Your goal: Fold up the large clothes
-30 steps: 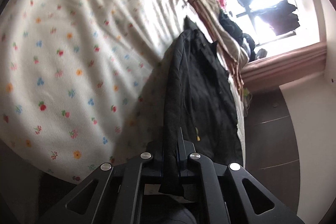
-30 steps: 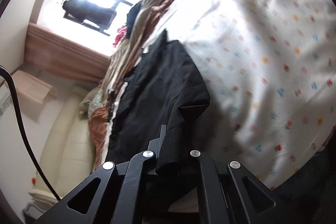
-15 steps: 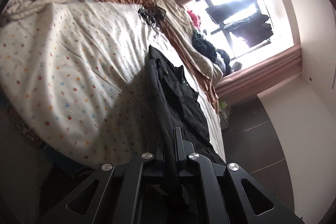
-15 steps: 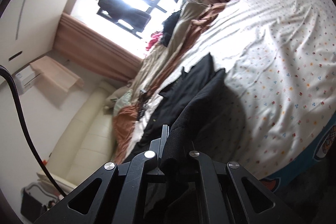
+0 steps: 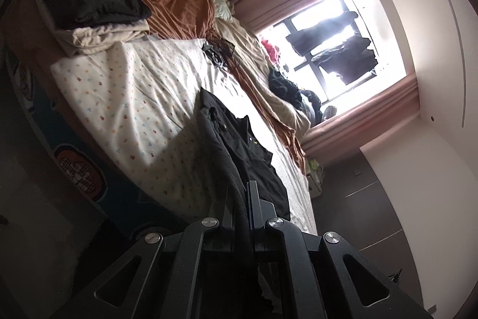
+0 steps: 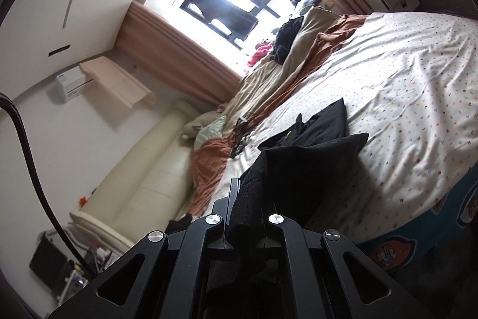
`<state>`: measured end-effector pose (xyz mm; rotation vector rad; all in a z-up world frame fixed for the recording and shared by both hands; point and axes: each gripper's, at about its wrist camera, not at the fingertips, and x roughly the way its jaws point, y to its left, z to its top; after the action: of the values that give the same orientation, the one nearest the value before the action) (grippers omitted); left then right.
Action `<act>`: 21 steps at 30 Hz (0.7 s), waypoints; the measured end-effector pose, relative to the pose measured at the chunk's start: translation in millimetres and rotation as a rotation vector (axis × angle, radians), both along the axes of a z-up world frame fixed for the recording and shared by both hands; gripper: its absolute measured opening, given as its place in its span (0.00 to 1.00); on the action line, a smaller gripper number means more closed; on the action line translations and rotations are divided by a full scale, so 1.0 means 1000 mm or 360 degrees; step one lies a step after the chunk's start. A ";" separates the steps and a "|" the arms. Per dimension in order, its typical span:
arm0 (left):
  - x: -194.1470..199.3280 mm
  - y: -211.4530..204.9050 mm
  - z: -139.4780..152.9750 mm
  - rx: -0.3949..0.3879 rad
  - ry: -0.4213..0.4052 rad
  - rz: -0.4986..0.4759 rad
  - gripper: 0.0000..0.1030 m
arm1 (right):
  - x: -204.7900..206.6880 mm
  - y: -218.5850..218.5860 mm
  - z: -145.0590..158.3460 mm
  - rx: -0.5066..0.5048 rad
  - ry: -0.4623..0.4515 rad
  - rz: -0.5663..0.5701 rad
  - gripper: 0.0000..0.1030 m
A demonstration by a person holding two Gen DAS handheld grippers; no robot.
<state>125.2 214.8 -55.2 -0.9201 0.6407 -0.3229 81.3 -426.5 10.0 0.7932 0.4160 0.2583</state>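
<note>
The bed with the flowered sheet fills the view from 9 to 12 o'clock. The black garment lies on it, its near edge lifted. The left gripper is closed tight on one fold, and the right gripper is closed on another thick fold.

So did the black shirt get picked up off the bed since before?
Yes. Both grippers, left and right, pulled back and up from the flowery sheet, lifting the near end of the black shirt. Its far end lies on the sheet.
</note>
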 end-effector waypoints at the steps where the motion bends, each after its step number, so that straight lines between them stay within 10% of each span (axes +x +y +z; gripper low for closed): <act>1: -0.007 0.001 0.002 0.0007 -0.0006 0.0002 0.05 | -0.007 0.002 0.002 -0.0005 -0.0011 0.0010 0.05; 21: -0.068 0.018 0.054 0.0013 -0.0190 0.0066 0.05 | -0.060 0.004 0.028 0.0048 -0.0154 0.0057 0.05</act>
<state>57.7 232.5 -1.1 -0.8980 0.5120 -0.3354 21.3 -422.5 37.6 0.8001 0.3361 0.3354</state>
